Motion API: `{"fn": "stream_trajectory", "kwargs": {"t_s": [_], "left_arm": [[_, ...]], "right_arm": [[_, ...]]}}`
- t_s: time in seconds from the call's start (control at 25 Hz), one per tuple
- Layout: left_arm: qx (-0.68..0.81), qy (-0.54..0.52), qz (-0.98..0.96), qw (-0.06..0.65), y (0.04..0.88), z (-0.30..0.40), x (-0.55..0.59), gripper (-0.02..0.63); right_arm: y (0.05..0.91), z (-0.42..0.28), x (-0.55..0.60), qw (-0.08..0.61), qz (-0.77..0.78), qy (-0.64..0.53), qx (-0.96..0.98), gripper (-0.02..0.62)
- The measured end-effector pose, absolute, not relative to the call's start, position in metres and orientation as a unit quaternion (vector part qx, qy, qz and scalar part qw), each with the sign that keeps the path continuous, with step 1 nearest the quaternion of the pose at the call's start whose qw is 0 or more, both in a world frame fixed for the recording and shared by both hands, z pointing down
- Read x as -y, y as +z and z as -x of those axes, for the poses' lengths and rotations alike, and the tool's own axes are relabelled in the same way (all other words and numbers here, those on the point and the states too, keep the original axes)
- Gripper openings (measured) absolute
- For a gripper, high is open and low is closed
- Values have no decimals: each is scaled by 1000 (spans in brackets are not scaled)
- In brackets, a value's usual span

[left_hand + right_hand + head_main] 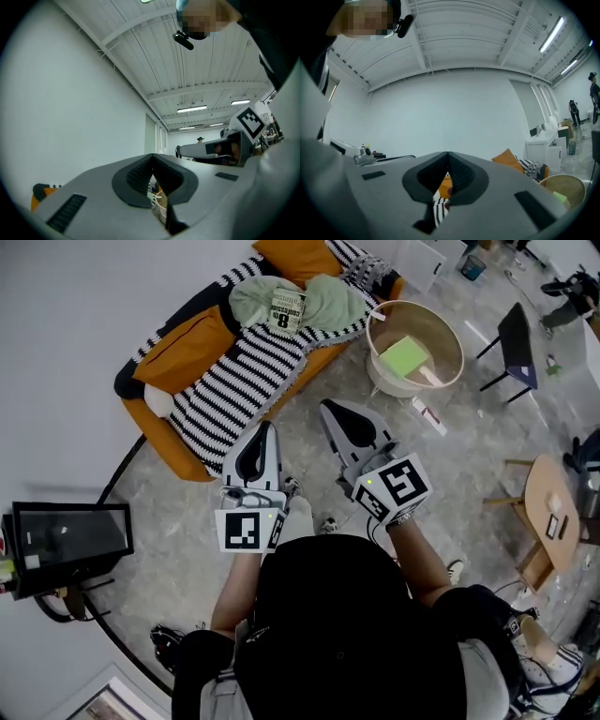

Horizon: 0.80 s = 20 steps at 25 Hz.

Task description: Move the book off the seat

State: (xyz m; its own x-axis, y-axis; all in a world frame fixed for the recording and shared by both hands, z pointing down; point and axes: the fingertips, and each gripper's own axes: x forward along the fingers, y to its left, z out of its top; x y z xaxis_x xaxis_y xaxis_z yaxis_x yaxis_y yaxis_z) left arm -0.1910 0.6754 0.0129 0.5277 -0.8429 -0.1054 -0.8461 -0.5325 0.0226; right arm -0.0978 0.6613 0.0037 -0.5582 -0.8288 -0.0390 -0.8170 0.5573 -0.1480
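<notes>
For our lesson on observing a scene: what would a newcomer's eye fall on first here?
The orange sofa at upper left, draped in a black-and-white striped blanket, with a book on a pale green cushion. A round basket stands to its right, and the left gripper and right gripper, both shut, point toward the sofa.

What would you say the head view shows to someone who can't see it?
A book lies on a green cushion on the orange sofa. The left tongs and right tongs, both shut and empty, point toward it.
</notes>
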Motion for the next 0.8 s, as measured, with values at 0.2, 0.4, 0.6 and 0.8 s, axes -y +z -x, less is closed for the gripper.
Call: {"fn": "stream_trajectory", "kwargs": {"t_s": [0.2, 0.4, 0.6, 0.8], "left_arm": [[-486, 50, 872, 8, 19, 198, -624, 10], [-486, 51, 873, 4, 20, 218, -575, 10], [-474, 49, 879, 1, 26, 221, -537, 11], [-465, 54, 884, 4, 22, 235, -499, 11]], "right_arm": [[10, 109, -612, 43, 461, -63, -884, 14], [12, 127, -567, 38, 465, -65, -882, 14], [15, 127, -526, 33, 478, -62, -876, 14], [8, 134, -486, 35, 492, -55, -868, 14]]}}
